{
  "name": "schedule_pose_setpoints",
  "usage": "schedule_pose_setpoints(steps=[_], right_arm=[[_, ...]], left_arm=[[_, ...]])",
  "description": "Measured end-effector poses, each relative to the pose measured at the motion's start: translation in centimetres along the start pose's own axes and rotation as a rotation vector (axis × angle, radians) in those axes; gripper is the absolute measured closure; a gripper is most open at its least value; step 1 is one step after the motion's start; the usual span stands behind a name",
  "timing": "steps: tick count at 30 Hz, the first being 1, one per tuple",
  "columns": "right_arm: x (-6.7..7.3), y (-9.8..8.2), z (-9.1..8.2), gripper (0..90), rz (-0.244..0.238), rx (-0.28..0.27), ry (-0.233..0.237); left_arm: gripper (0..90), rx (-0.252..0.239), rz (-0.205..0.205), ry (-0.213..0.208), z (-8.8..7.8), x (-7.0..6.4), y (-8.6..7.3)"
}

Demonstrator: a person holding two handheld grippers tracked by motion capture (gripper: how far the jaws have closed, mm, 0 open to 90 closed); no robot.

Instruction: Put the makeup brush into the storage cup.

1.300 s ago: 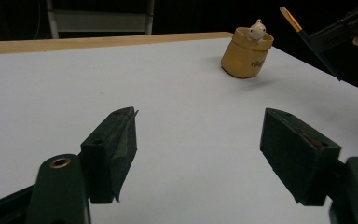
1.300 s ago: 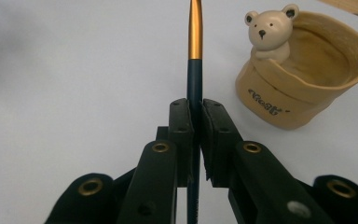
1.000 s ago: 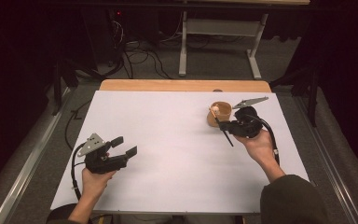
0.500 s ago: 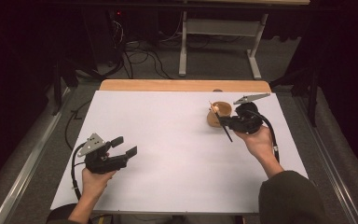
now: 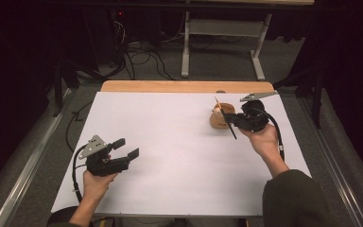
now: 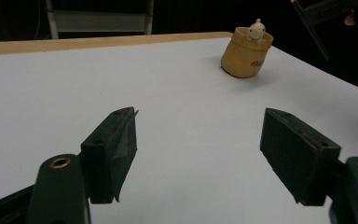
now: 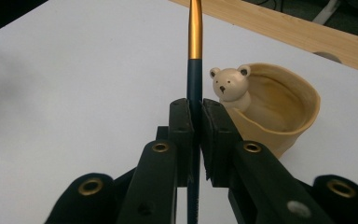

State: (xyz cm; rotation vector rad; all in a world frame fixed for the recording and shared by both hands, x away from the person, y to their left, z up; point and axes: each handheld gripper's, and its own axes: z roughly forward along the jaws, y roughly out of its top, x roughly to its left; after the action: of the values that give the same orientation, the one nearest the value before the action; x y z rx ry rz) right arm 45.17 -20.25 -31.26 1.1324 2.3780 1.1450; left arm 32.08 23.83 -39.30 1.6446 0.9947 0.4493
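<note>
My right gripper (image 5: 230,121) is shut on a thin paintbrush (image 5: 225,118) with a dark blue shaft and a gold ferrule (image 7: 195,42). It holds the brush right beside a tan cup (image 5: 216,121) at the table's far right. The cup (image 7: 279,112) has a small white bear figure (image 7: 230,84) at its rim, and the brush tip points past the bear. My left gripper (image 5: 127,148) rests at the near left, open, with nothing between its jaws (image 6: 200,135). From there the cup (image 6: 244,58) stands far ahead on the right.
A white sheet (image 5: 179,156) covers the table, with a bare wooden strip (image 5: 170,86) along the far edge. Beyond it are a metal stand (image 5: 222,28) and cables (image 5: 137,56) on the dark floor.
My right hand has shifted slightly toward the far edge with the brush, closer alongside the cup. The left hand has not moved.
</note>
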Motion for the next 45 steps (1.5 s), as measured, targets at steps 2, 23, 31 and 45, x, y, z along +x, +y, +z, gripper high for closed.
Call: schedule_pose_setpoints(steps=[2,23,31,45], right_arm=[[0.0,0.2,0.0,85.3,-0.005,-0.007,-0.004],[-0.9,1.7,0.2,85.4,0.016,-0.030,-0.026],[-1.1,2.6,0.5,85.3,-0.005,-0.057,-0.043],[-1.7,3.9,1.0,85.4,-0.013,-0.067,-0.076]], left_arm=[[27.7,0.000,0.000,0.000,0.0,0.0,0.0],[27.7,-0.001,-0.002,-0.001,0.0,0.0,0.0],[27.6,0.000,-0.003,-0.002,0.0,0.1,0.0],[27.7,0.001,-0.001,0.001,0.0,0.0,0.0]])
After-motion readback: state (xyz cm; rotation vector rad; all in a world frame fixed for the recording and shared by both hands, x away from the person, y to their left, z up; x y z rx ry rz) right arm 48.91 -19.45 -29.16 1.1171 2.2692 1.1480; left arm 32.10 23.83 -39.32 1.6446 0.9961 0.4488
